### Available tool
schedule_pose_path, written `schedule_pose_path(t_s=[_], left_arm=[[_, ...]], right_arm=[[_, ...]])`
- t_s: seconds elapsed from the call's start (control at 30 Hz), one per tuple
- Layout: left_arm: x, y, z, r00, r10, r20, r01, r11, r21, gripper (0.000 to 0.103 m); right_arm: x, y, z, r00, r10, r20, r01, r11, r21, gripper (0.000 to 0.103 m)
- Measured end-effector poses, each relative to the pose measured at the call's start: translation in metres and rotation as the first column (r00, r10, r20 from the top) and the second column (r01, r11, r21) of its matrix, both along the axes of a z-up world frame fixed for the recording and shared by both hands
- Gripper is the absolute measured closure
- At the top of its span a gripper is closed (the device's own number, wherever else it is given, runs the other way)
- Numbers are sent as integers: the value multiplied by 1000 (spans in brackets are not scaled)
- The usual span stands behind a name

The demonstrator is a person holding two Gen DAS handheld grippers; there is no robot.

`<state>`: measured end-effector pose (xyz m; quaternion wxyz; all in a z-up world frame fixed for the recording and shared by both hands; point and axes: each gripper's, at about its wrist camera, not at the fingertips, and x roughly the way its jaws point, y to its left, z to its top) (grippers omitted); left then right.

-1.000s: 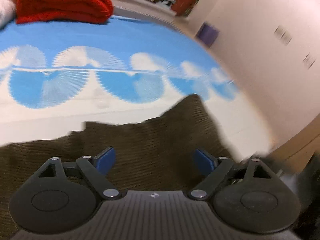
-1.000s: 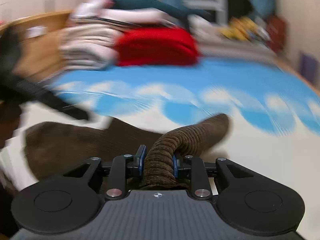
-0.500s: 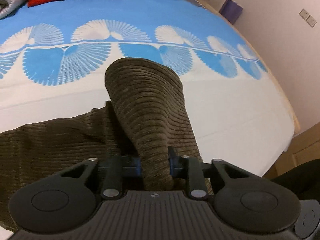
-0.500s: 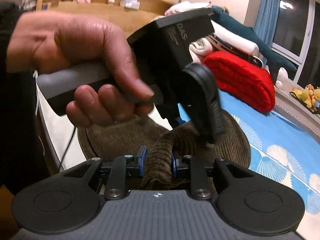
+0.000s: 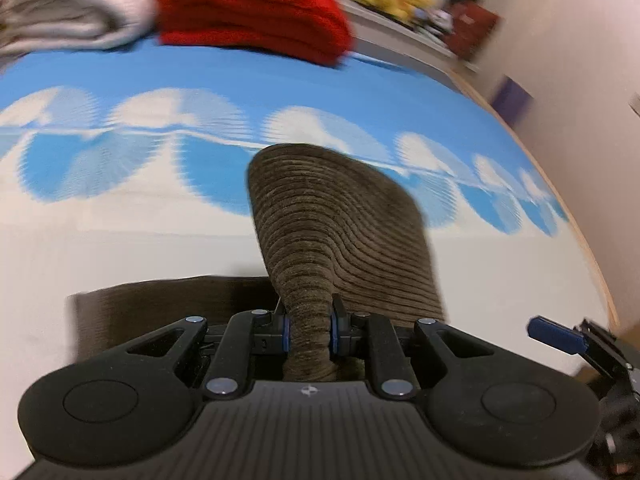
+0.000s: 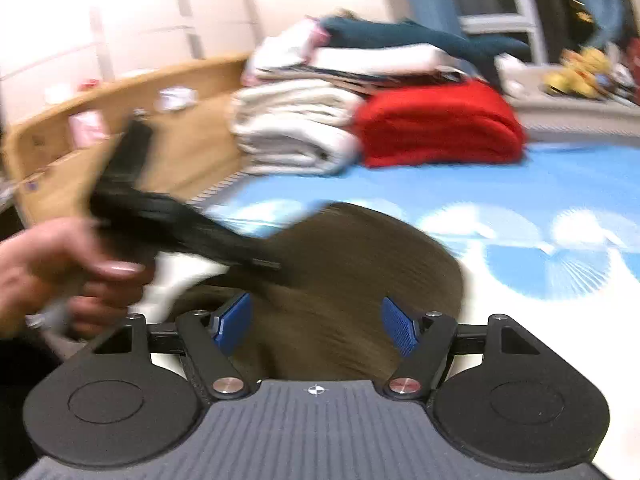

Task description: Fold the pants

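Bed: blue and white sheet (image 5: 120,248), lots of bare room; red blanket (image 5: 248,4) far back.
Left gripper (image 5: 307,330): closing, pinching brown pants (image 5: 340,232), lifted.
Right gripper (image 6: 316,326): opening wide above pants, not touching.

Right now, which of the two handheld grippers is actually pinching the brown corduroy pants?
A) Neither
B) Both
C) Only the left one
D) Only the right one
C: the left gripper has its blue pads pressed on a bunched fold of the brown corduroy pants, while the right gripper is opening, its pads spread apart with the fabric lying loose between them.
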<state>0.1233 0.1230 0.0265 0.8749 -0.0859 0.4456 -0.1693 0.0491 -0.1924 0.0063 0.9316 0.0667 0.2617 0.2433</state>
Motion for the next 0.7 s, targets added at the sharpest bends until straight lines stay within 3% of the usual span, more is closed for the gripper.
schedule_pose_path(t_s=[0.13, 0.2, 0.27, 0.33, 0.37, 0.43, 0.5, 0.7], left_arm=[[-3, 66, -8, 989, 143, -39, -143, 990, -5, 83], [-2, 99, -17, 968, 240, -70, -241, 970, -7, 72], [-2, 129, -26, 934, 345, -92, -346, 938, 4, 49], [0, 152, -36, 906, 400, -136, -407, 913, -27, 31], [2, 158, -40, 901, 405, -155, -416, 909, -41, 24], [7, 161, -48, 901, 395, -181, -411, 910, -59, 18], [13, 161, -57, 907, 367, -206, -387, 920, -65, 15], [27, 152, -90, 893, 348, -287, -378, 924, -57, 13]], right_arm=[[28, 7, -23, 986, -84, -144, 81, 996, -28, 29], [38, 10, -34, 972, -102, -211, 100, 995, -19, 29], [44, 14, -45, 955, -129, -267, 130, 991, -12, 29], [47, 19, -55, 937, -152, -316, 163, 987, 8, 29], [47, 23, -61, 927, -158, -342, 175, 984, 20, 29], [56, 28, -70, 911, -162, -379, 186, 982, 28, 28], [63, 38, -78, 897, -153, -416, 184, 982, 36, 26], [71, 50, -97, 860, -118, -497, 181, 980, 81, 14]])
